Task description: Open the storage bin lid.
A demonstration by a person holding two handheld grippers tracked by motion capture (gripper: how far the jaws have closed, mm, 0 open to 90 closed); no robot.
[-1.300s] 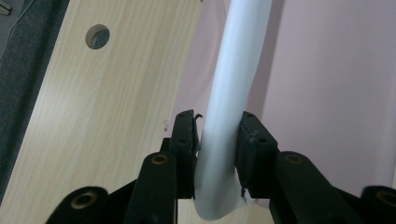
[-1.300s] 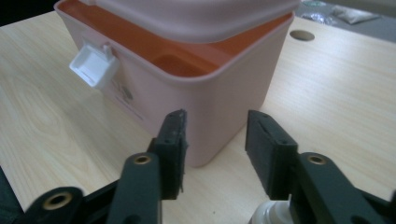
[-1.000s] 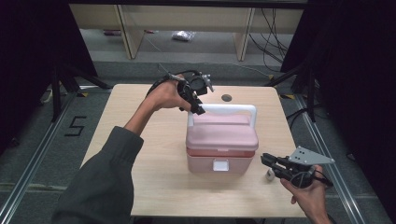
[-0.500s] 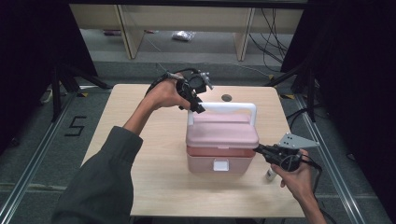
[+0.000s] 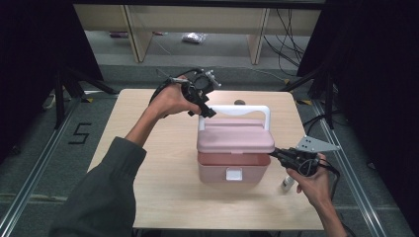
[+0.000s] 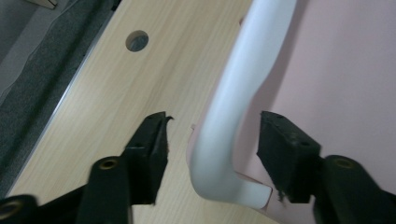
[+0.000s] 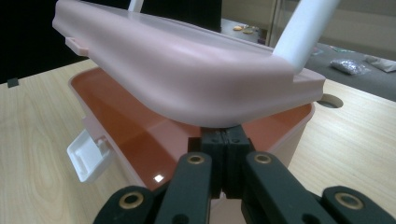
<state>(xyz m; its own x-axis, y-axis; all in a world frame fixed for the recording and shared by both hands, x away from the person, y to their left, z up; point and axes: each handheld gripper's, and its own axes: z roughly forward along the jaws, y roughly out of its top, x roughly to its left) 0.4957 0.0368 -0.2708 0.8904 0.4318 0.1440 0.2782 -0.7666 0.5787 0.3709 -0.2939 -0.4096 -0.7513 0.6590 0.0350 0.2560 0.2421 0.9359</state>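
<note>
Pink plastic box (image 5: 234, 158) sits at frame centre in the high view, on the pale wood-grain surface (image 5: 148, 197). Smooth, matte, rounded corners; interior glossy reddish-brown in the right gripper view. Lid (image 5: 235, 136) raised a little off the box rim at the near side, a dark gap under it. White square latch (image 5: 233, 174) hangs loose on the front wall. White handle (image 5: 237, 109), smooth tube with bent corners, stands upright over the lid's far edge. Left gripper (image 5: 206, 110), upper centre of the high view, straddles the handle's left corner; its jaws have just been opening and now stand apart, the handle (image 6: 233, 112) between the pads with clear air each side, untouched. Right gripper (image 5: 274, 154), lower right, points level at the box's right side; jaws pressed together, tips tucked just under the lid's edge (image 7: 219, 109) at the gap. Small white object (image 5: 287, 183) lies on the surface by the right hand, too small to identify. Round hole (image 6: 137, 40) in the surface near its far edge. Bare wood open left and front of the box; right margin narrower.
</note>
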